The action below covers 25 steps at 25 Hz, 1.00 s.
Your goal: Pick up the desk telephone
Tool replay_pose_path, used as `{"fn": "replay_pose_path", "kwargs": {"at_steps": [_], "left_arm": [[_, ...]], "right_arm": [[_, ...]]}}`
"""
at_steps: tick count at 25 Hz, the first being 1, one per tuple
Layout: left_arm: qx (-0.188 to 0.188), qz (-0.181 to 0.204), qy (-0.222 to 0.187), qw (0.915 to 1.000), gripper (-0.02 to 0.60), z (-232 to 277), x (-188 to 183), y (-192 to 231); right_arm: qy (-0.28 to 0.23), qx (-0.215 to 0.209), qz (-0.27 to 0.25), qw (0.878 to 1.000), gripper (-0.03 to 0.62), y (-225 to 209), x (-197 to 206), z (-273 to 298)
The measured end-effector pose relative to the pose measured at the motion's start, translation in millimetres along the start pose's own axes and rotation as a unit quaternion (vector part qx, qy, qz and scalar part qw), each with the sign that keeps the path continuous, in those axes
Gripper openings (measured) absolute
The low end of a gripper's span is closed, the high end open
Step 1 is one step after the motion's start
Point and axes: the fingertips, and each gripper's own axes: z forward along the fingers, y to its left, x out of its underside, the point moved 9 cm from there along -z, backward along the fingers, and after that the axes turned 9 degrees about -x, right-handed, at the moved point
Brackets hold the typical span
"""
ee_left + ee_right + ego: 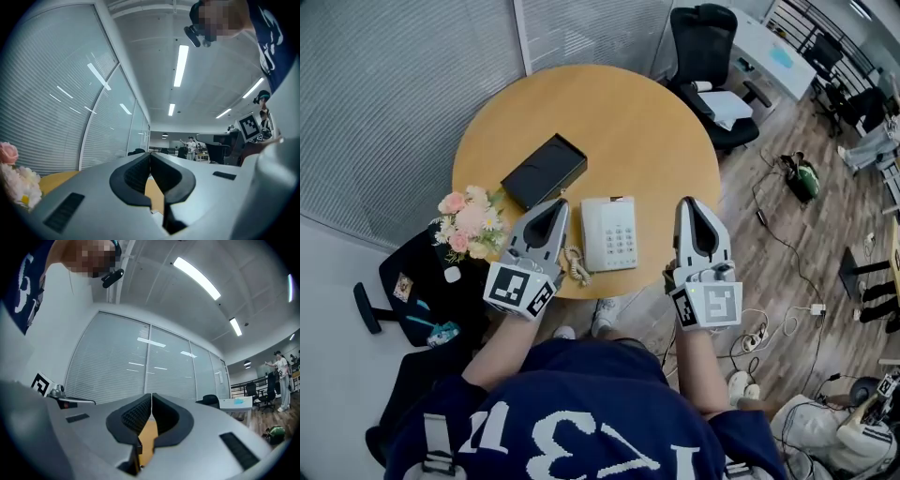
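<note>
A white desk telephone (609, 233) with a keypad lies near the front edge of the round wooden table (619, 122), its coiled cord (576, 265) trailing at its left. My left gripper (560, 203) hovers just left of the phone, jaws shut and empty. To the phone's right my right gripper (688, 202) is held, also shut with nothing in it. Both gripper views look level across the room and show only closed jaw tips (150, 154) (151, 395); the phone is hidden in them.
A black flat box (544, 171) lies on the table behind the left gripper. A bunch of pink and white flowers (469, 223) sits at the table's left edge. Black office chairs (708, 66) stand beyond the table and at its left; cables and a power strip (750, 333) lie on the floor at right.
</note>
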Motion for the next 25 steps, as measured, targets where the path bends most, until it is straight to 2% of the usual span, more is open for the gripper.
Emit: {"fn": "replay_pose_path", "kwargs": {"at_steps": [3, 6, 10, 17, 22, 25], "left_arm": [[-0.026, -0.007, -0.003, 0.9996, 0.014, 22.6, 3.0, -0.8], [-0.047, 0.002, -0.005, 0.9989, 0.014, 35.5, 3.9, -6.6], [-0.067, 0.002, 0.004, 0.9977, 0.014, 50.4, 11.9, -8.6], [-0.041, -0.027, 0.024, 0.9985, 0.015, 64.6, 28.7, 0.6], [-0.042, -0.049, 0.075, 0.9951, 0.015, 63.3, 59.2, 13.5], [-0.038, -0.055, 0.111, 0.9916, 0.015, 66.9, 81.4, 19.3]], "right_arm": [[-0.001, -0.024, 0.008, 1.0, 0.031, -27.7, 7.0, 17.9], [-0.007, -0.045, 0.024, 0.999, 0.031, -50.6, 11.3, 29.1], [-0.005, -0.059, 0.036, 0.998, 0.031, -71.9, 19.1, 42.3], [0.019, -0.066, 0.056, 0.996, 0.031, -80.8, 41.1, 55.9], [0.085, -0.083, 0.072, 0.99, 0.031, -67.5, 67.1, 69.7], [0.117, -0.091, 0.1, 0.984, 0.031, -64.5, 91.0, 78.6]]}}
